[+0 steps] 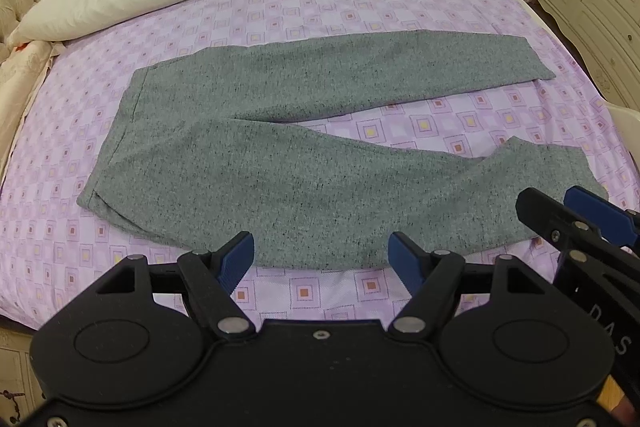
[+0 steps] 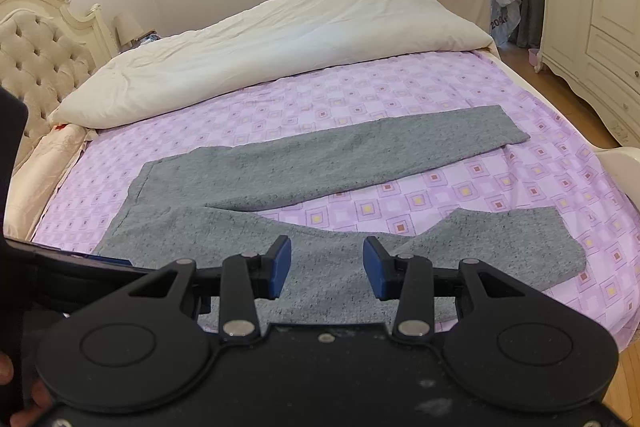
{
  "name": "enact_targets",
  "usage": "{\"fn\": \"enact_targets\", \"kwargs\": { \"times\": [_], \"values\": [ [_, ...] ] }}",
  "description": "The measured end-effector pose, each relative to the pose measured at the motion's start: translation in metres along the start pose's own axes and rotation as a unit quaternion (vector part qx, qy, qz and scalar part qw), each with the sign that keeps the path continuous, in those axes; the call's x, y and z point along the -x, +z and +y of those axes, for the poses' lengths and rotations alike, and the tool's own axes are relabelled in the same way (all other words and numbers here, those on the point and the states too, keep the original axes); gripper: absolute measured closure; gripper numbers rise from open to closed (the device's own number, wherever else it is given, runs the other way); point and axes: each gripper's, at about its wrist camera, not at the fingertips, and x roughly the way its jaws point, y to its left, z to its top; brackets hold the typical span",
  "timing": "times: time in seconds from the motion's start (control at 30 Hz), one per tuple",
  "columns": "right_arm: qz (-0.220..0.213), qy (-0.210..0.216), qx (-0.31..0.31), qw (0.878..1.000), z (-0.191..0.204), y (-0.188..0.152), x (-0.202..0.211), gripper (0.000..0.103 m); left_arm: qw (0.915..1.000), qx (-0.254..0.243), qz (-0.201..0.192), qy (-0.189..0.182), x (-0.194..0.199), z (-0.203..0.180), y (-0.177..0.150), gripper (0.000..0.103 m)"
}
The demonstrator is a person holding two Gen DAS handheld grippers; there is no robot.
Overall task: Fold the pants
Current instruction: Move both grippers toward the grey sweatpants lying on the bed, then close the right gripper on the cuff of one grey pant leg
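Grey speckled pants [image 1: 280,155] lie flat on the purple patterned bed sheet [image 1: 440,123], waistband at the left, legs spread apart toward the right. The near leg bends at its cuff end. My left gripper [image 1: 322,261] is open and empty, above the near edge of the near leg. My right gripper [image 2: 327,269] is open and empty, above the near leg. The pants show in the right wrist view [image 2: 340,163] too. The right gripper also shows at the right of the left wrist view [image 1: 580,219].
A cream duvet [image 2: 280,43] is bunched along the far side of the bed. A tufted headboard [image 2: 36,55] stands at the left. A white wardrobe [image 2: 592,7] stands at the right beyond a strip of wooden floor.
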Motion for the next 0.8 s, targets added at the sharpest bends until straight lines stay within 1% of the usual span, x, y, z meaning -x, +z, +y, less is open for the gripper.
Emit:
{"fn": "enact_targets", "kwargs": {
  "times": [0.17,0.33,0.47,0.6,0.73,0.8],
  "values": [
    [0.011,0.003,0.000,1.000,0.003,0.003,-0.007,0.060,0.9999,0.000,0.011,0.004,-0.006,0.003,-0.001,0.028],
    [0.025,-0.001,-0.006,1.000,0.009,0.004,-0.018,0.060,0.9996,-0.004,0.027,0.004,-0.019,0.009,0.005,0.028],
    [0.047,-0.008,-0.014,0.999,0.014,0.007,-0.033,0.060,0.9991,-0.016,0.040,-0.002,-0.033,0.015,0.015,0.028],
    [0.071,-0.015,-0.027,0.997,0.019,0.014,-0.053,0.060,0.9979,-0.041,0.050,-0.006,-0.052,0.018,0.031,0.028],
    [0.085,-0.038,-0.048,0.994,0.021,0.022,-0.076,0.060,0.9965,-0.055,0.058,-0.022,-0.072,0.022,0.047,0.029],
    [0.083,-0.056,-0.060,0.993,0.016,0.021,-0.083,0.060,0.9951,-0.071,0.060,-0.033,-0.083,0.021,0.052,0.030]
  ]
}}
